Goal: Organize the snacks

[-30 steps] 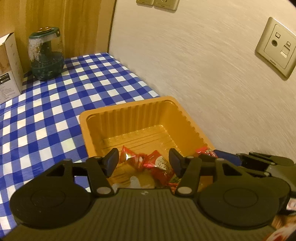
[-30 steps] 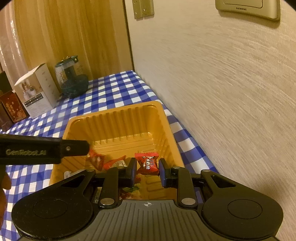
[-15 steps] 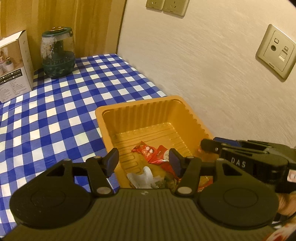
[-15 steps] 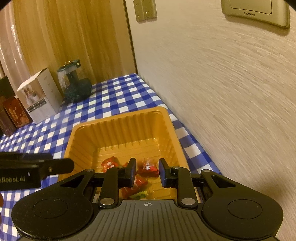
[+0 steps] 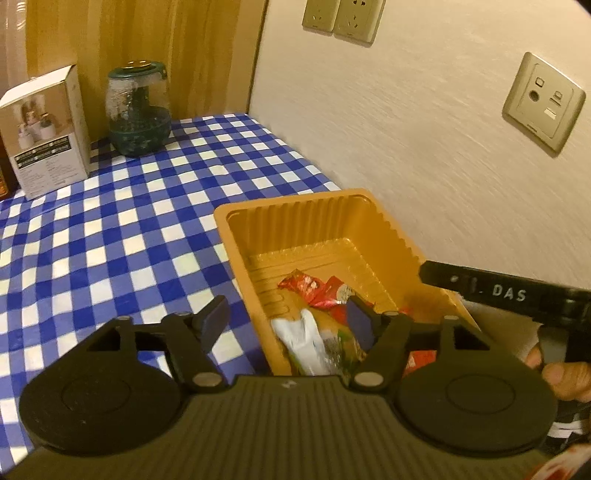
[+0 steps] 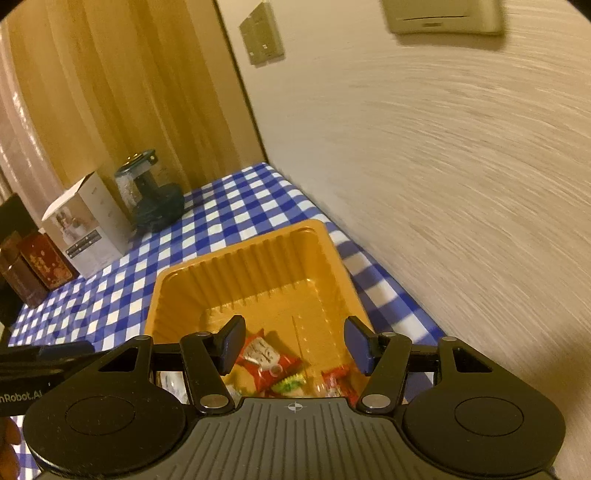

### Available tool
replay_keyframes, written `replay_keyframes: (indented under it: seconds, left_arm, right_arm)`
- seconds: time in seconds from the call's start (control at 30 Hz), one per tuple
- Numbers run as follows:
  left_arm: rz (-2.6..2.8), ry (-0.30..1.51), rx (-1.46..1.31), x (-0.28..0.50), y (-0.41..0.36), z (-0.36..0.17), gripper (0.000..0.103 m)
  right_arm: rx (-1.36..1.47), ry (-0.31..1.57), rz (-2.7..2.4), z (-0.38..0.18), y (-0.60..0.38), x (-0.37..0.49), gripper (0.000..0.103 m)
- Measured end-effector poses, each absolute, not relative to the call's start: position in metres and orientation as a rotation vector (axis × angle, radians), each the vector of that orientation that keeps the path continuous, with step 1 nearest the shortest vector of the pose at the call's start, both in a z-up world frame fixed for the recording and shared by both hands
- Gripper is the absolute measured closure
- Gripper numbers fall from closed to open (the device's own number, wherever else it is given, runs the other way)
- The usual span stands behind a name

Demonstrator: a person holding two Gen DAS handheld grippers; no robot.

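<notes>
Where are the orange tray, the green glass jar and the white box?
orange tray [image 5: 295,229], left wrist view, far inner wall.
green glass jar [image 5: 138,110], left wrist view, glass body.
white box [image 5: 48,136], left wrist view, printed front face.

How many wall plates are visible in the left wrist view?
3: two outlets side by side, and, at the top; one socket panel further right. Others may be out of frame.

Left gripper [image 5: 288,325] hides tray's [image 5: 399,236] near snacks [image 5: 314,343].

The left gripper [image 5: 288,325] is held with its jaws spread wide over the near end of the orange tray [image 5: 295,210]. Red wrapped snacks [image 5: 314,290] and a white packet [image 5: 304,339] are contained in the tray. The tray is placed on the blue-checked surface [image 5: 110,229], beside the wall.
</notes>
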State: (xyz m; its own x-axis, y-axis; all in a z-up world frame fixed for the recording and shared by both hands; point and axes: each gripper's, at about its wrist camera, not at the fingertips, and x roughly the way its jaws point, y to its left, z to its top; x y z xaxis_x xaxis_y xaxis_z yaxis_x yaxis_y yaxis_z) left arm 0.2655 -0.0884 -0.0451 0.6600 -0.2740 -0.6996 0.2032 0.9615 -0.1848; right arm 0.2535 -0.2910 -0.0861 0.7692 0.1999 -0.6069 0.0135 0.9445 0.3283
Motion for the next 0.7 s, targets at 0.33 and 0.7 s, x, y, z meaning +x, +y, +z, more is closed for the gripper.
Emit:
replay_keyframes:
  seconds: [0.33, 0.7]
  left_arm:
    - [-0.227, 0.786, -0.084, 0.208, -0.086, -0.033, 0.01]
    - [-0.152, 0.769, -0.1, 0.133, -0.067, -0.017, 0.0]
  right_arm:
    - [0.299, 0.703, 0.085, -0.062, -0.289, 0.196, 0.038]
    - [0.296, 0.718, 0.083, -0.045, -0.274, 0.128, 0.023]
